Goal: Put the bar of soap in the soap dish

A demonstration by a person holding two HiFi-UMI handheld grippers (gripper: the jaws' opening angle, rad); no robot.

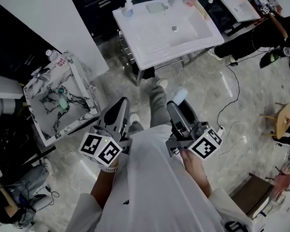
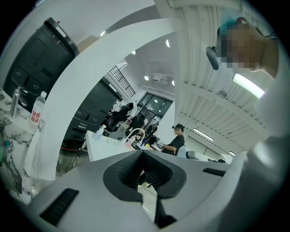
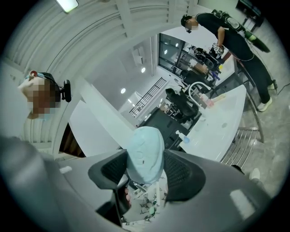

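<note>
A pale blue bar of soap (image 3: 145,154) is clamped between the black pads of my right gripper (image 3: 146,168), which is shut on it. In the head view the soap (image 1: 179,96) sticks out past that gripper (image 1: 177,106), held close in front of my body. My left gripper (image 1: 121,105) is beside it and is shut, its pads (image 2: 130,168) meeting with nothing between them. A white washbasin (image 1: 154,37) stands farther ahead, with a pale rectangular dish (image 1: 155,8) near its back edge. Both grippers are well short of the basin.
A marble-patterned basin (image 1: 49,119) stands to my left with a water bottle (image 1: 52,55) at its corner. A pump bottle (image 1: 128,7) stands on the white basin. A person in black (image 1: 267,35), floor cables (image 1: 231,101) and a wooden stool (image 1: 283,119) are to the right.
</note>
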